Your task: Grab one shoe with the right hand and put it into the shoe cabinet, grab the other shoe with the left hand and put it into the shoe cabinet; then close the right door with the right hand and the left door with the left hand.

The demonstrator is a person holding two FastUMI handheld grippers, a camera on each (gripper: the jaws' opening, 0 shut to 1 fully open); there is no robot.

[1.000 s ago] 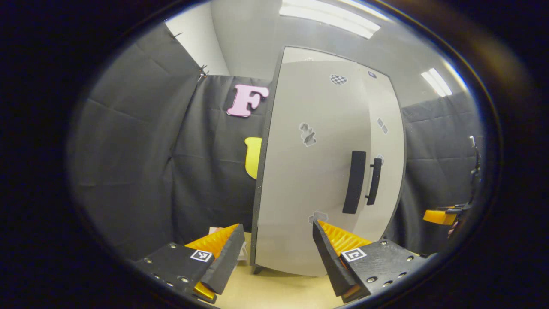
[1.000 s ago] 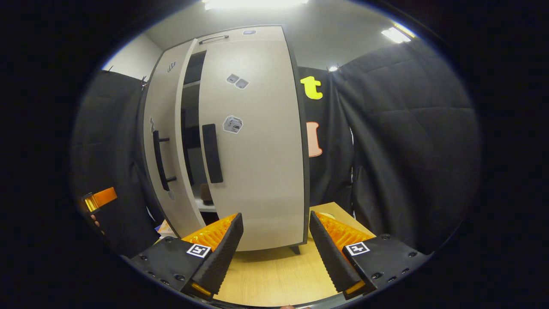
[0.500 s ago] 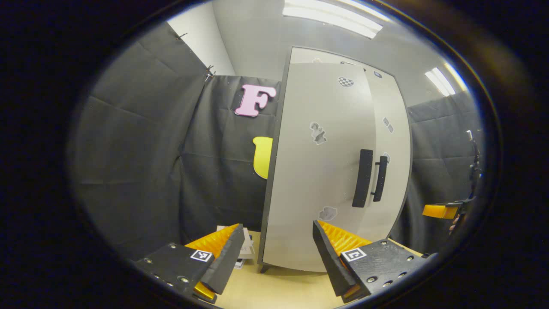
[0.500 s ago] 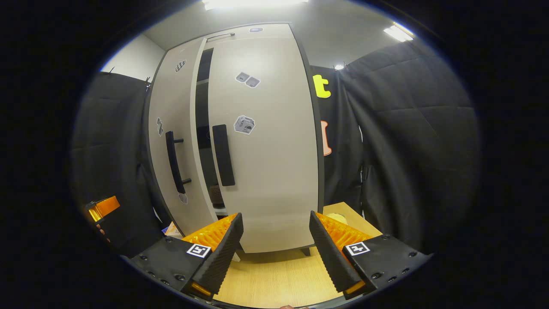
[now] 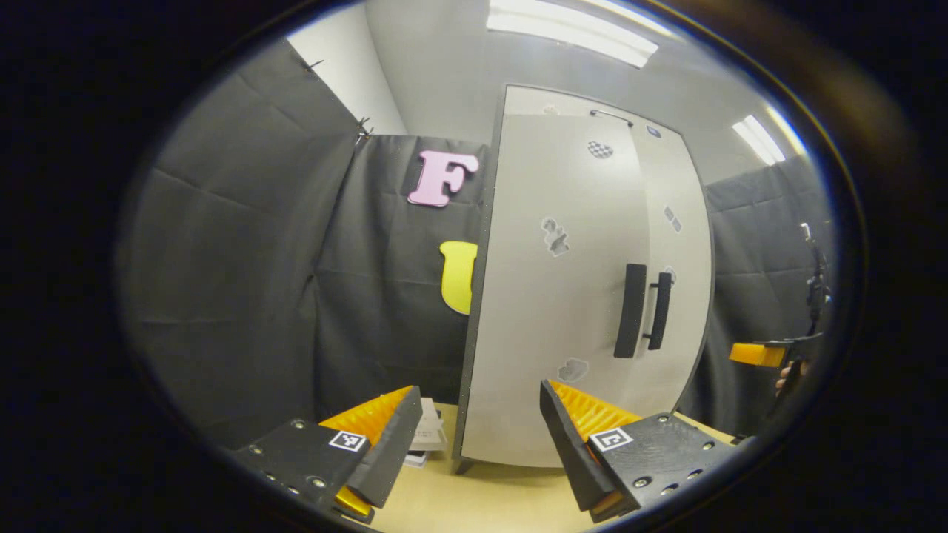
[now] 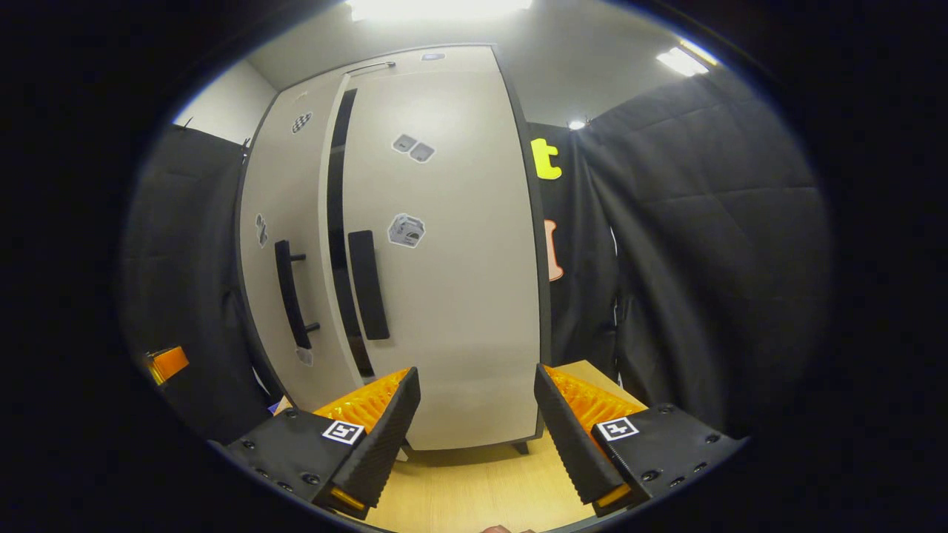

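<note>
The pale grey shoe cabinet (image 6: pixel 444 296) stands upright on the wooden table. In the right gripper view its right door (image 6: pixel 459 222) is flat against the front. The left door (image 6: pixel 285 222) is almost closed, leaving a narrow dark gap (image 6: pixel 337 222) between them. Black bar handles (image 6: pixel 368 285) flank that gap. My right gripper (image 6: pixel 478 437) is open in front of the right door, holding nothing. In the left gripper view my left gripper (image 5: pixel 474 437) is open before the left door (image 5: pixel 548 296). The right gripper (image 5: pixel 755 354) shows at the far right. The shoes are hidden behind the doors.
A small stack of papers (image 5: pixel 428 433) lies on the table (image 5: pixel 481 500) by the cabinet's left foot. Black cloth walls close in on both sides. The left gripper (image 6: pixel 167 363) appears at the left edge of the right gripper view.
The gap between the doors has narrowed as the left door swung further toward the cabinet. The shoe seen through the gap earlier is now covered. Both grippers stay open.
</note>
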